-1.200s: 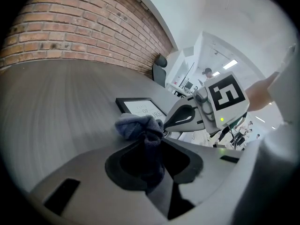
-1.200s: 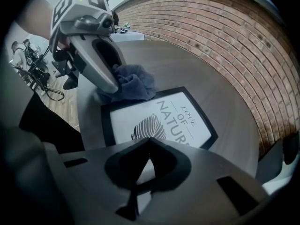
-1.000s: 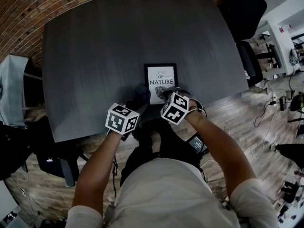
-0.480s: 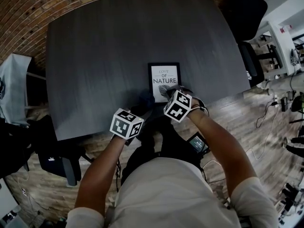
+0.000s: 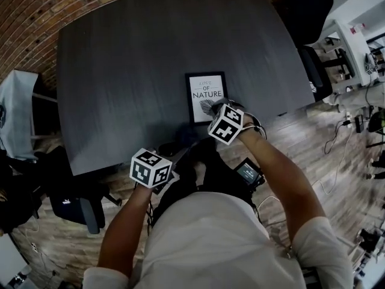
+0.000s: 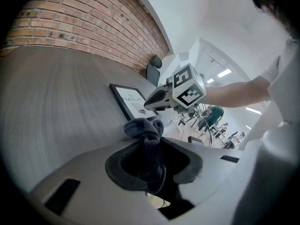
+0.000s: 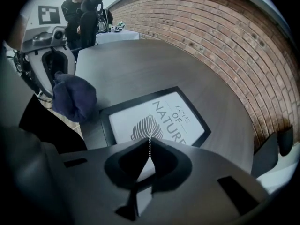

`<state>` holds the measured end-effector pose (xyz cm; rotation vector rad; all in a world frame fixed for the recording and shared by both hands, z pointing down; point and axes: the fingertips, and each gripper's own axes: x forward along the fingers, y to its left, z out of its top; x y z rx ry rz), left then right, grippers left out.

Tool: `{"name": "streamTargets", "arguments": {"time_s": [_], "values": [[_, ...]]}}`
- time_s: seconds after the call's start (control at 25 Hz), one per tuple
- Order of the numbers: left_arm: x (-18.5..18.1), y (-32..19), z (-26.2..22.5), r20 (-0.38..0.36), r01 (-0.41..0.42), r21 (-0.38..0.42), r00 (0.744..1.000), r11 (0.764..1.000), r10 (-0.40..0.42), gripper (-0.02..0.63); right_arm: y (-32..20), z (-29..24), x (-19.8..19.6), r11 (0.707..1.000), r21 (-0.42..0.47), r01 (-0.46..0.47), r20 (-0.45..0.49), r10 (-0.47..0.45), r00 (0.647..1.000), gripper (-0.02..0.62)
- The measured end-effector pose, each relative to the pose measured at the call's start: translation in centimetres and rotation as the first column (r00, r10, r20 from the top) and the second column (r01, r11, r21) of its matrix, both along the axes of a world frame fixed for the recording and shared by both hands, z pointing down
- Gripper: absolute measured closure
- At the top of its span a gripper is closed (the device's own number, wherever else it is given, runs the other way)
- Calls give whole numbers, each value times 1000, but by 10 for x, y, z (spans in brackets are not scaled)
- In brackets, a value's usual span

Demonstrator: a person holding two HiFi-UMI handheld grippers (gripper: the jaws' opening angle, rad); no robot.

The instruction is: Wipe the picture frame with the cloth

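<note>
Now flat on the dark wood-grain counter (image 5: 150,53), close to its near edge: black-rimmed picture frame (image 5: 207,96), white print inside, grey leaf beneath the words "OF NATURE". Clamped in the left gripper (image 6: 152,161): bunched dark blue cloth (image 6: 143,128), top wad poking out past the pads, tail hanging below. Held beside the frame's near left corner, apart from it. Right gripper (image 7: 149,146) pinched fully together, nothing between, tips over the frame's near edge; contact with the frame impossible to tell. Beyond the counter's far side, red brick wall (image 7: 225,36).
</note>
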<state>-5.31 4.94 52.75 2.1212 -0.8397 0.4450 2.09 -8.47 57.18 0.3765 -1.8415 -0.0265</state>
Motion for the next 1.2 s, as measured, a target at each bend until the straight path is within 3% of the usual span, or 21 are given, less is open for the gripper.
{"name": "streamTargets", "arguments": {"time_s": [0.2, 0.24, 0.28, 0.44, 0.52, 0.56, 0.72, 0.8, 1.0, 1.2], "values": [[-23, 14, -39, -158, 118, 64, 982, 991, -106, 509, -3, -43, -2, 992, 2, -124, 161, 122, 980, 564], [-29, 16, -48, -194, 152, 77, 972, 985, -134, 509, -2, -55, -1, 987, -4, -158, 204, 156, 966, 503], [-35, 19, -58, -225, 185, 90, 961, 979, -161, 509, -1, -69, 2, 981, -14, -193, 251, 190, 949, 449], [-60, 28, -98, -300, 310, 160, 920, 937, -253, 509, 12, -133, 20, 952, -43, -302, 460, 287, 840, 443], [-74, 35, -115, -331, 368, 188, 897, 911, -294, 509, 27, -164, 28, 933, -81, -350, 574, 331, 749, 448], [-79, 40, -122, -345, 392, 200, 886, 898, -310, 509, 36, -179, 33, 919, -119, -375, 634, 362, 683, 464], [-94, 54, -159, -395, 476, 272, 847, 836, -354, 509, 70, -226, 48, 853, -329, -405, 794, 482, 371, 557], [-96, 57, -180, -429, 515, 307, 825, 800, -367, 509, 80, -240, 54, 836, -382, -393, 813, 507, 288, 571], [-88, 68, -227, -518, 567, 359, 782, 741, -347, 509, 97, -270, 76, 837, -366, -407, 850, 479, 222, 581], [-52, 81, -258, -559, 556, 403, 779, 727, -285, 509, 120, -292, 126, 833, -329, -445, 870, 450, 200, 583]]}}
